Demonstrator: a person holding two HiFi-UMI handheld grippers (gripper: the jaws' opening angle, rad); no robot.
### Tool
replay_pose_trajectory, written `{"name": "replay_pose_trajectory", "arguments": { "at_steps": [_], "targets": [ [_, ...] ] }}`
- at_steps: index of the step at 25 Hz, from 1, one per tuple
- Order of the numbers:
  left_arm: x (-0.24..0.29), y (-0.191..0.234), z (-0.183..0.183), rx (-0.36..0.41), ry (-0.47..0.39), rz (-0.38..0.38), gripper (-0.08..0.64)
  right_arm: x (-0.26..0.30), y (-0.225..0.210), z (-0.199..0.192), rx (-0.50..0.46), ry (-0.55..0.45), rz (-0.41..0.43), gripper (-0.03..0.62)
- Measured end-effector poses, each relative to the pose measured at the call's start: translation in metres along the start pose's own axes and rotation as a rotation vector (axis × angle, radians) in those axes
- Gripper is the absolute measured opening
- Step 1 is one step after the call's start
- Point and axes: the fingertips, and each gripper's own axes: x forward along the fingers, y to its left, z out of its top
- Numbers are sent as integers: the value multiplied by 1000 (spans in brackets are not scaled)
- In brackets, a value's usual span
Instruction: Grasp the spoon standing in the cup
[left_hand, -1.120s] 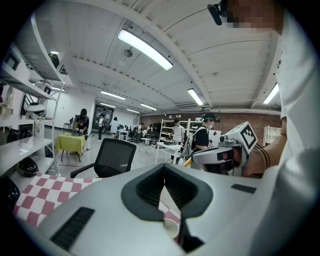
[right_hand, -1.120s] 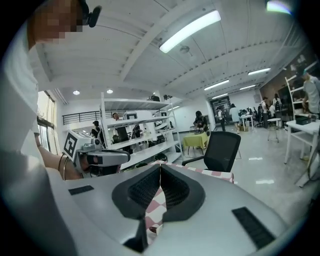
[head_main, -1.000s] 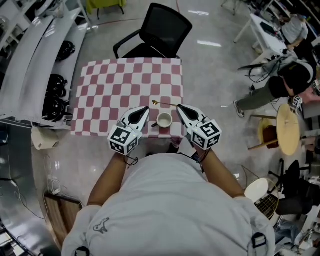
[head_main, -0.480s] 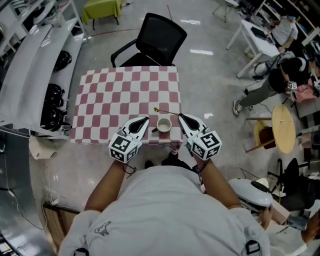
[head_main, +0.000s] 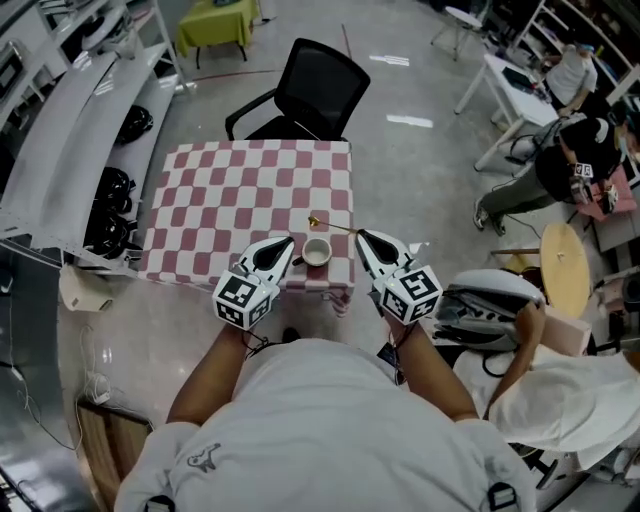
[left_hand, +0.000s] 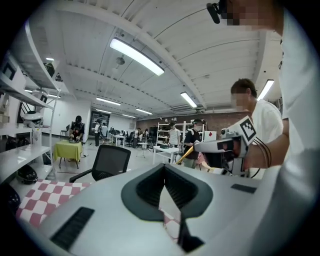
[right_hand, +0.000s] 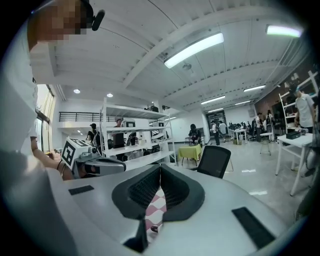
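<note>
Table (head_main: 215, 205): square top under a red-and-white checked cloth. Its front edge runs just ahead of the person's grippers, and its right edge borders open floor (head_main: 415, 190).
Cup (head_main: 317, 252): white, upright, near the table's front right corner and close to the front edge. A dark handle points left.
Spoon (head_main: 331, 226): gold and slender, seen just beyond the cup in the head view. It runs crosswise, with one end close to the right edge. Whether it touches the cup cannot be told.
Left gripper (head_main: 289, 241): jaws pressed together with nothing between them. The tip is just left of the cup, above the cloth near the front edge.
Right gripper (head_main: 361, 236): jaws pressed together and empty. The tip is just right of the cup, at the table's right edge and near the spoon's right end.
Gap between grippers: the cup sits between the two tips, apart from both.
Open cloth: bare checks stretch left of the cup and on to the far edge.
Chair (head_main: 322, 82): black, drawn up at the far edge, well apart from the cup.
Shelf (head_main: 85, 125): long and white, running along the left side, near the table's left edge.
Bystander (head_main: 575, 400): a person in white bends low on the floor to the right, near the right gripper's arm.
</note>
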Motion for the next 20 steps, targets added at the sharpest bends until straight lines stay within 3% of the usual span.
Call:
{"name": "replay_pose_trajectory", "arguments": {
  "at_steps": [12, 20],
  "targets": [
    [8, -97, 10, 29, -4, 59, 14, -67, 8, 10, -32, -27, 129, 34],
    [-15, -154, -3, -20, -24, 116, 14, -106, 15, 1, -36, -16, 195, 34]
  ]
}}
